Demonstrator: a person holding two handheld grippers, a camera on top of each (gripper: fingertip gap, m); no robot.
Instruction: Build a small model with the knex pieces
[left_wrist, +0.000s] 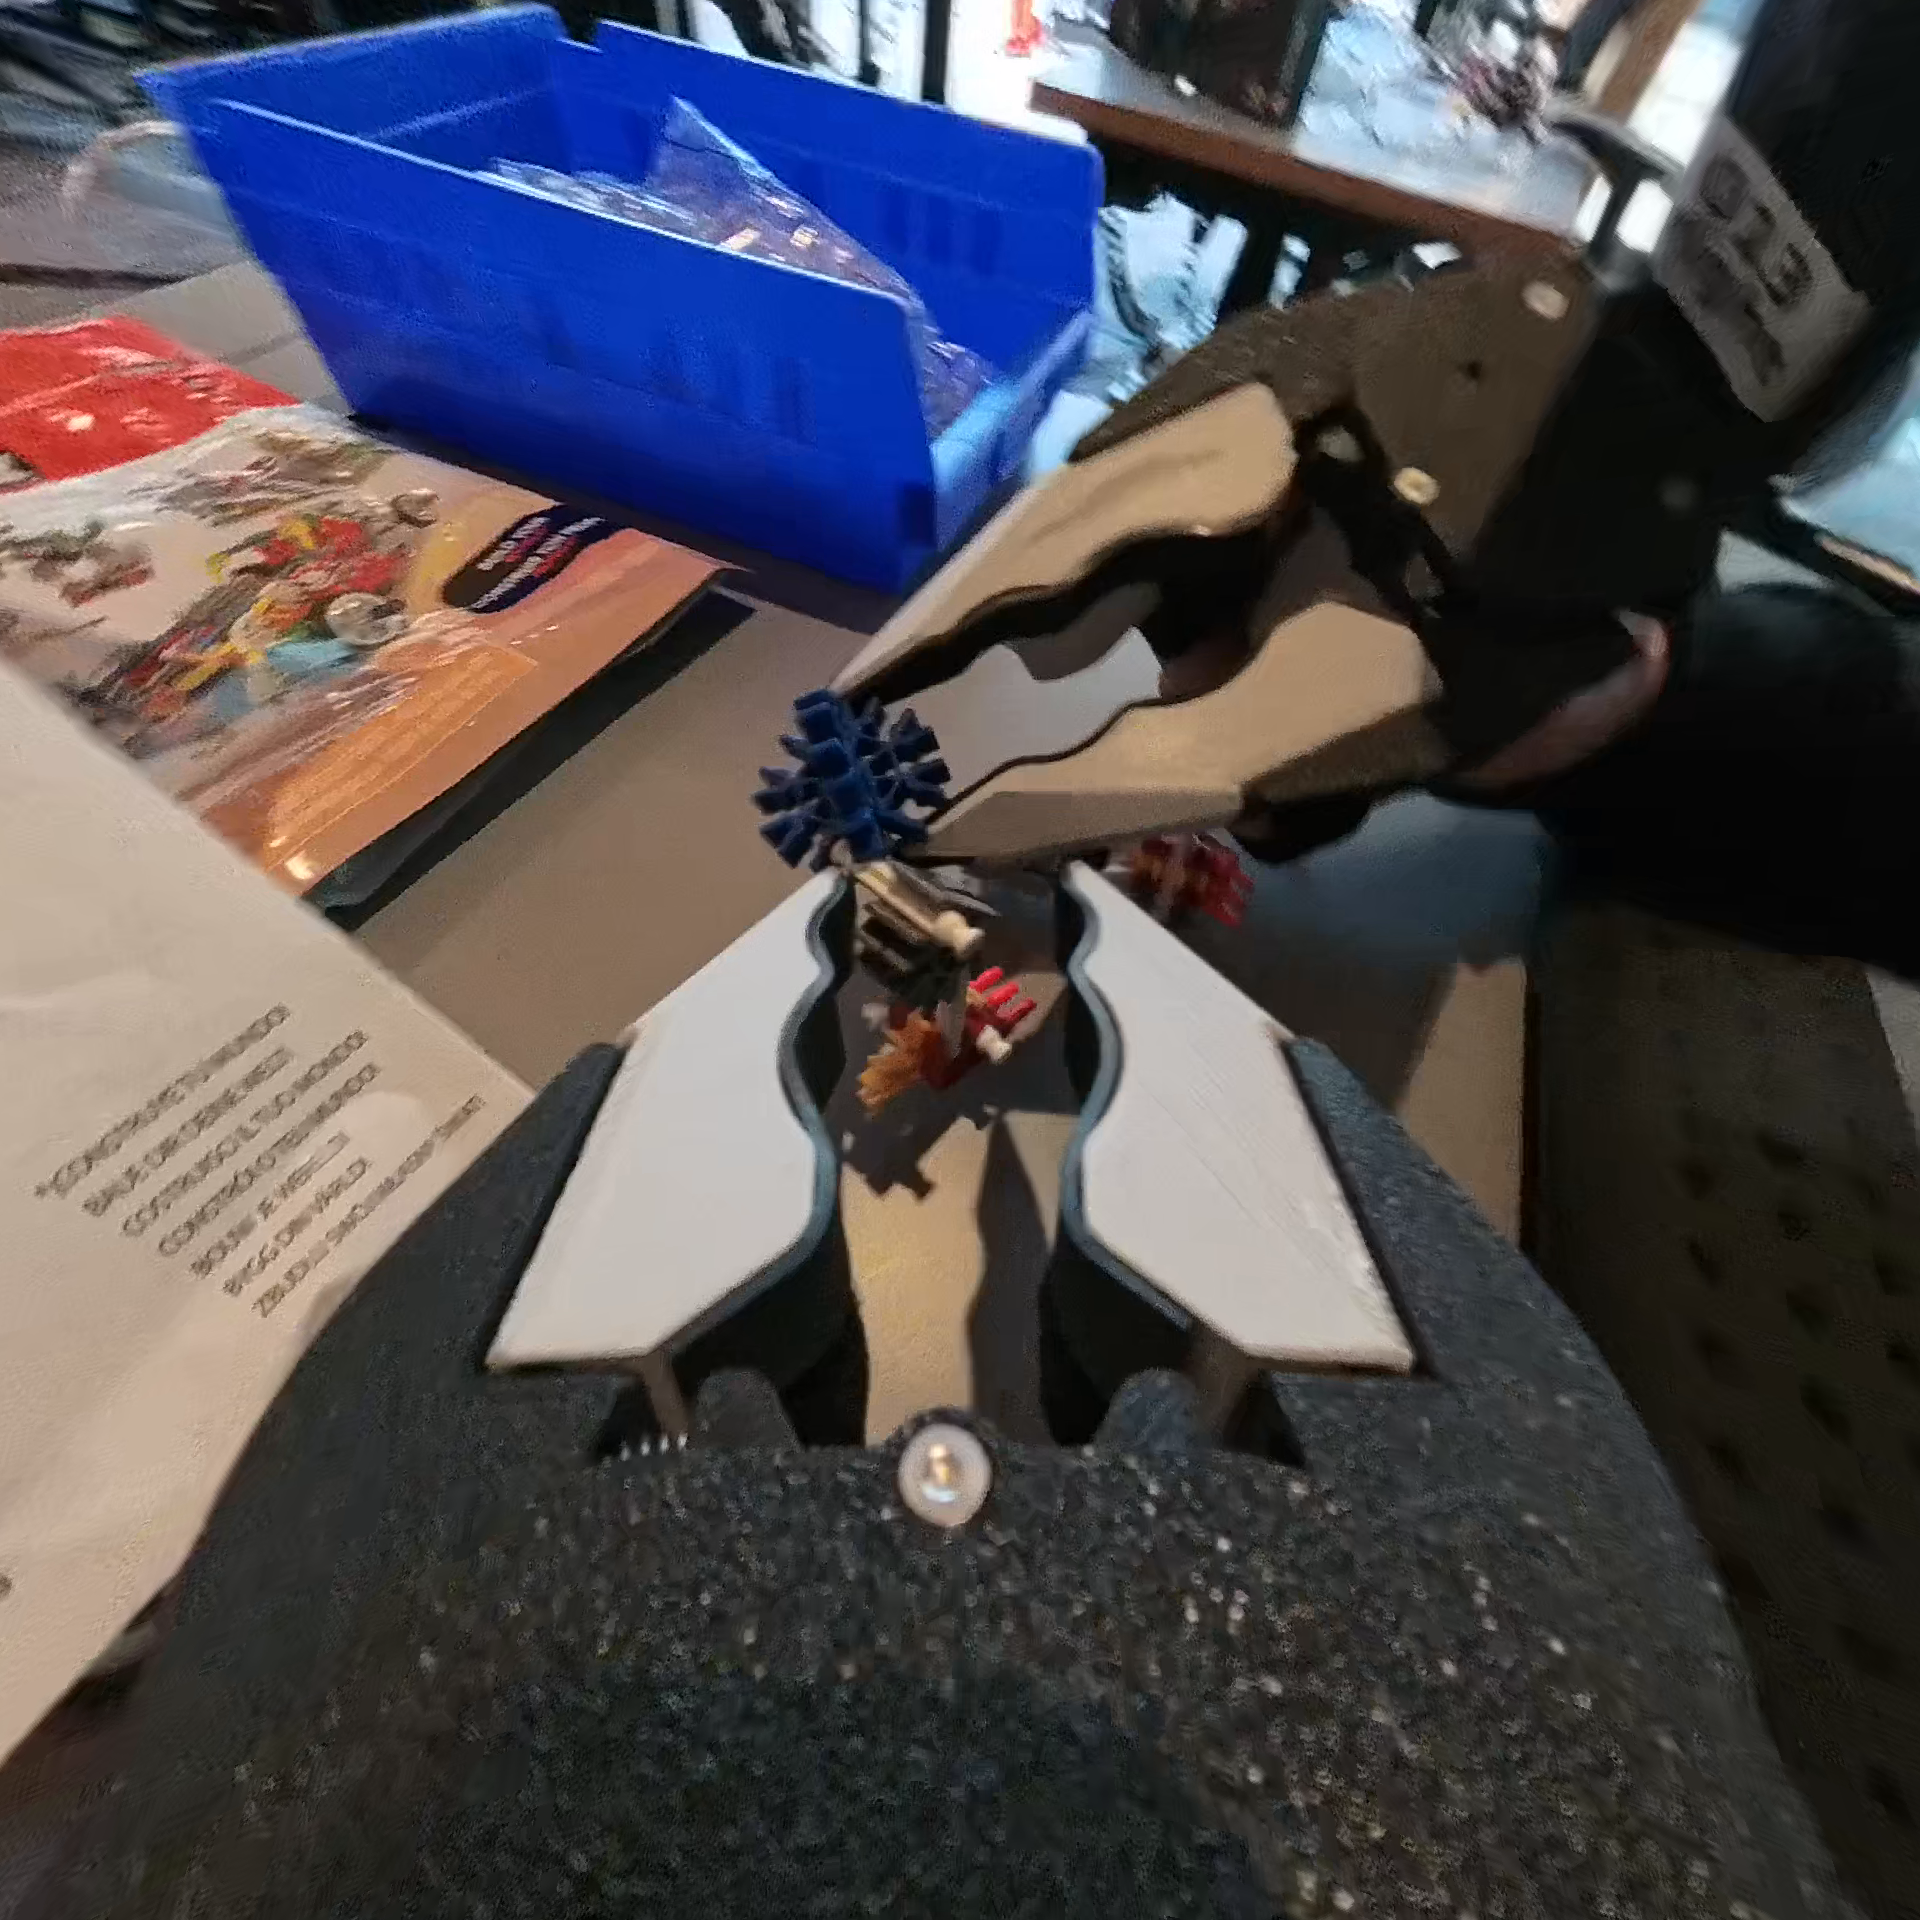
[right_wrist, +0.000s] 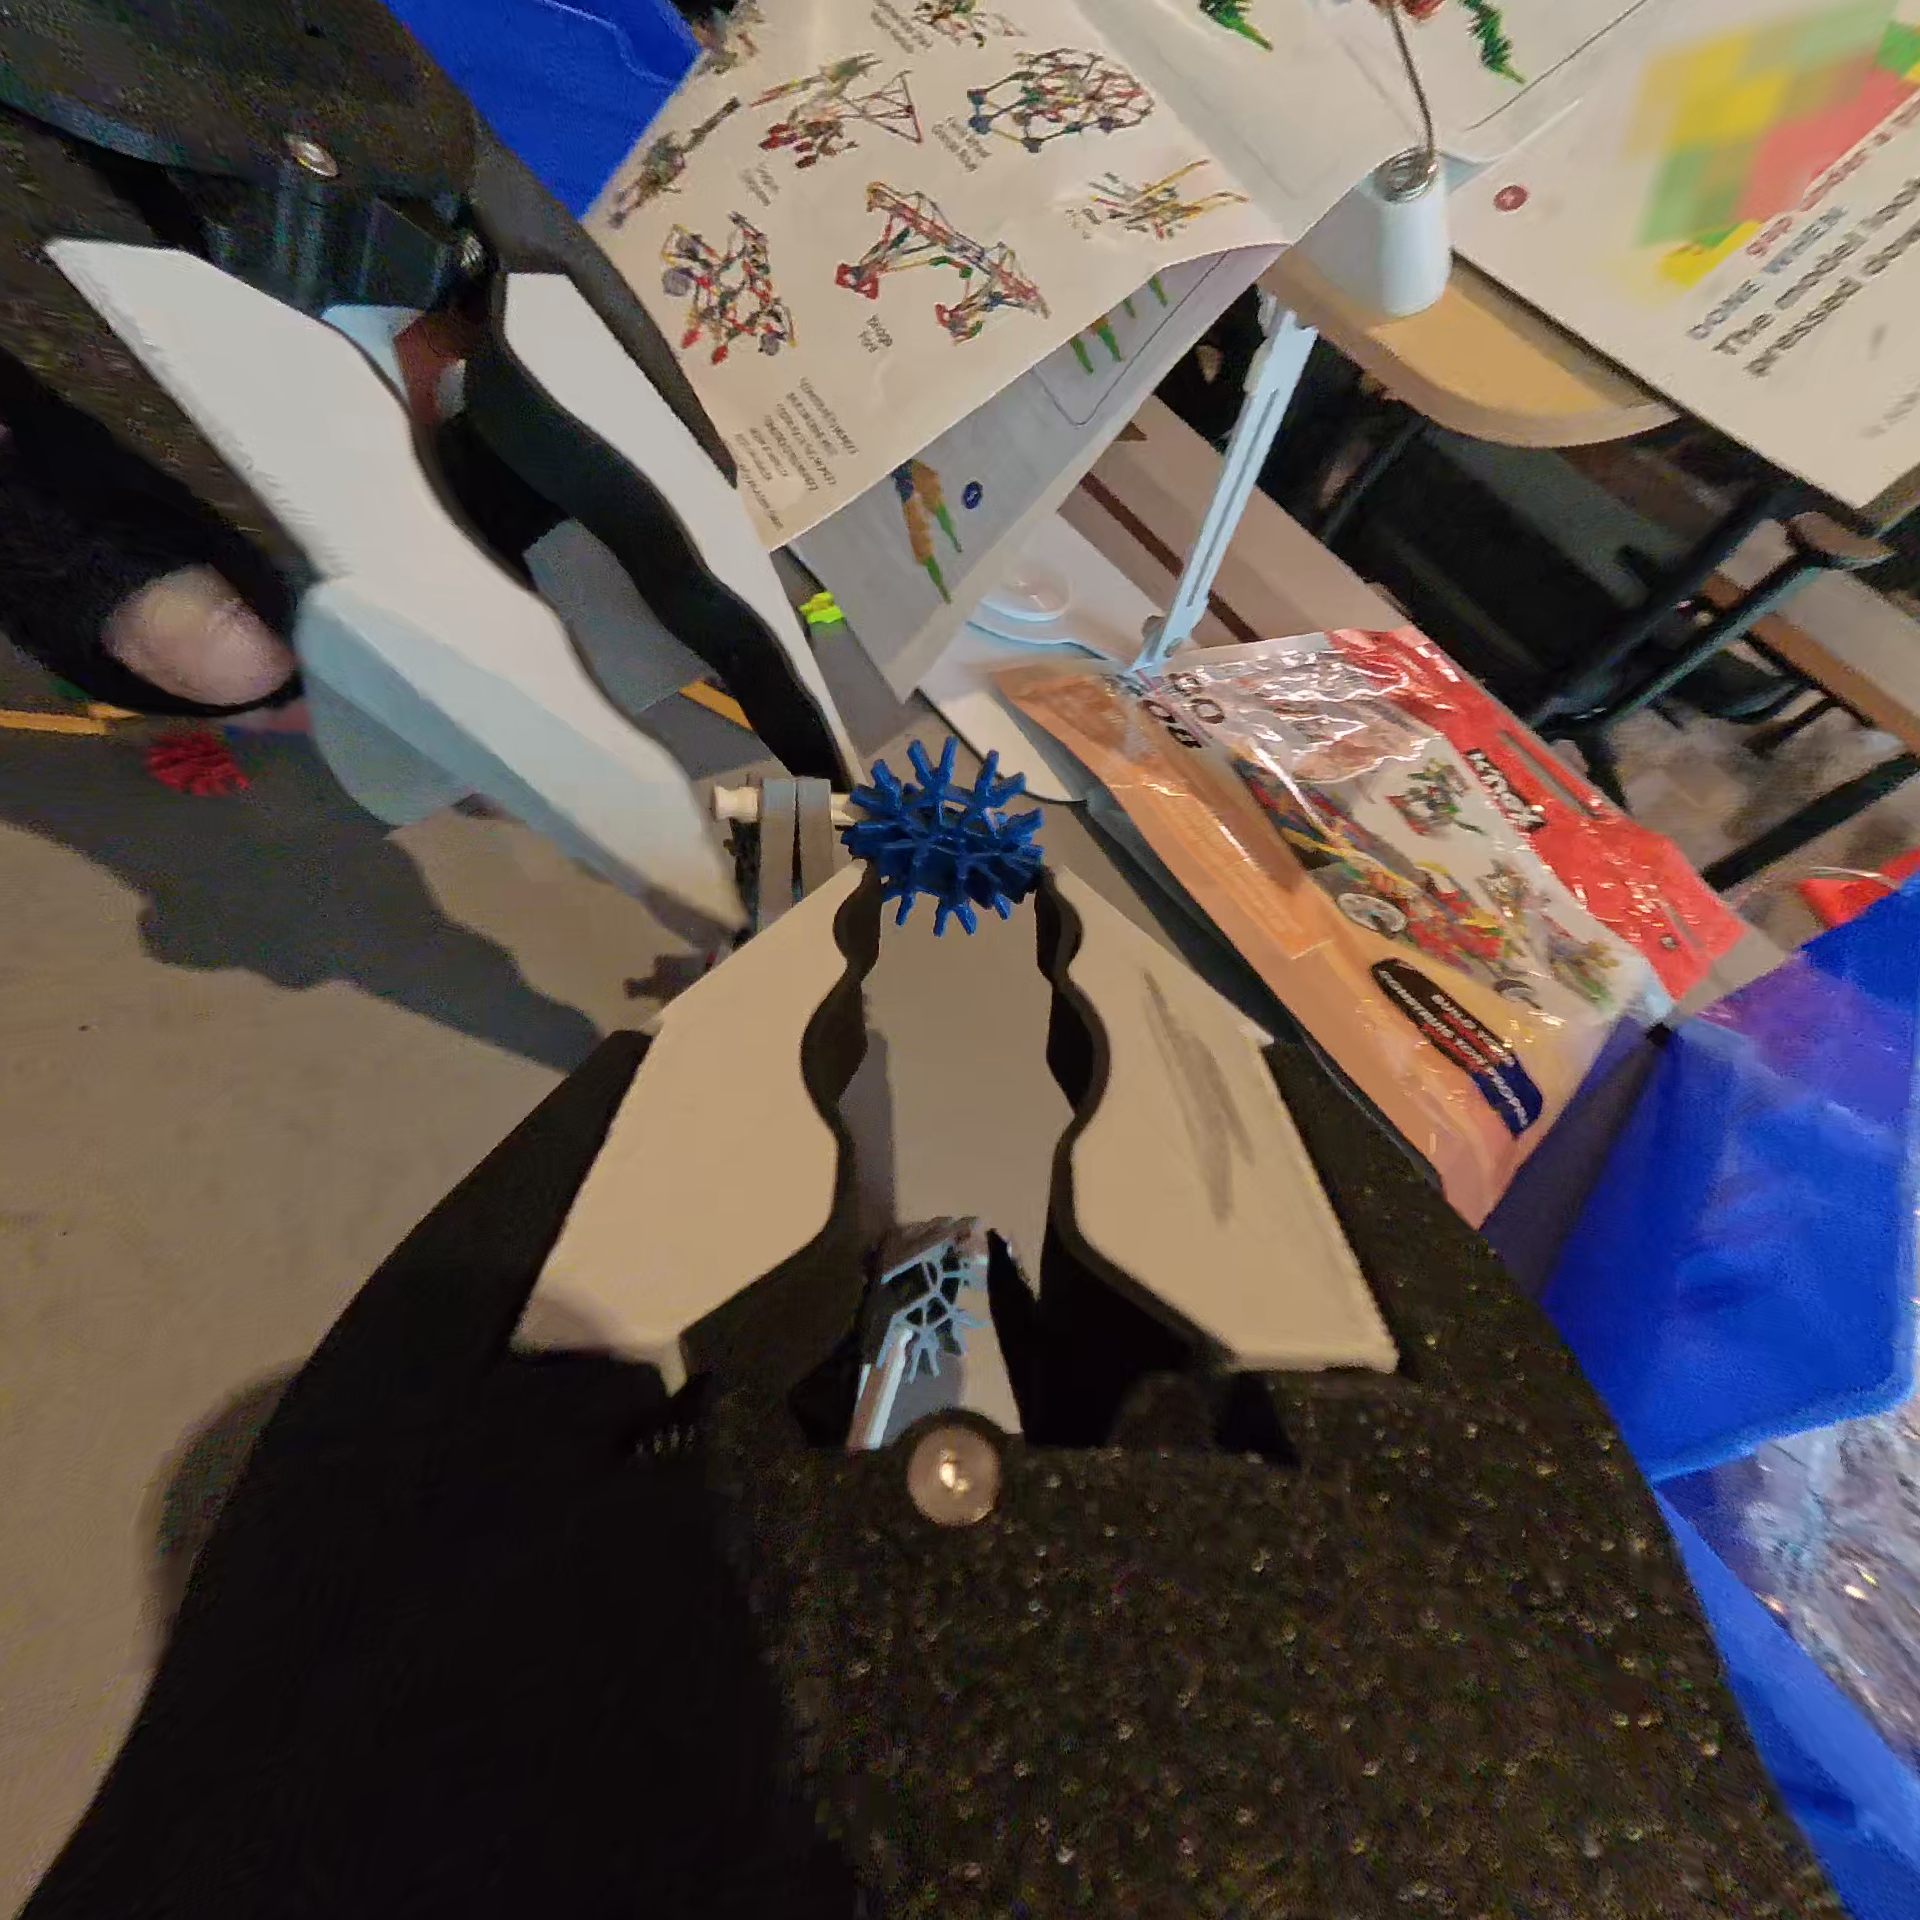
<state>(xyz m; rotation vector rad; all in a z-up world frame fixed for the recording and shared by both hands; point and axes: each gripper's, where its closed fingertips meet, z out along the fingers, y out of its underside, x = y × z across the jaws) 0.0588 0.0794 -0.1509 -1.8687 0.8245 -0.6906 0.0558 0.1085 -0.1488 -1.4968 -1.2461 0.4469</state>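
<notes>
At nine o'clock, the left claw (left_wrist: 951, 883) is spread around a small grey-and-white rod-and-connector assembly (left_wrist: 914, 925); whether it grips is unclear. At twelve o'clock, the right claw (right_wrist: 951, 883) is clenched on a blue snowflake-shaped plastic connector (right_wrist: 945, 847) above the grey counter (right_wrist: 208, 1091). A blue plastic bin (left_wrist: 644, 312) sits at eleven o'clock.

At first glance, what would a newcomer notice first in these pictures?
The eye goes first to the blue snowflake-shaped connector, pinched at the tips of the right gripper. Beside it, the left gripper is around a small grey and white assembly; whether it grips is unclear. Behind, a blue bin stands on the table, with a colourful toy packet in front of it.
</notes>
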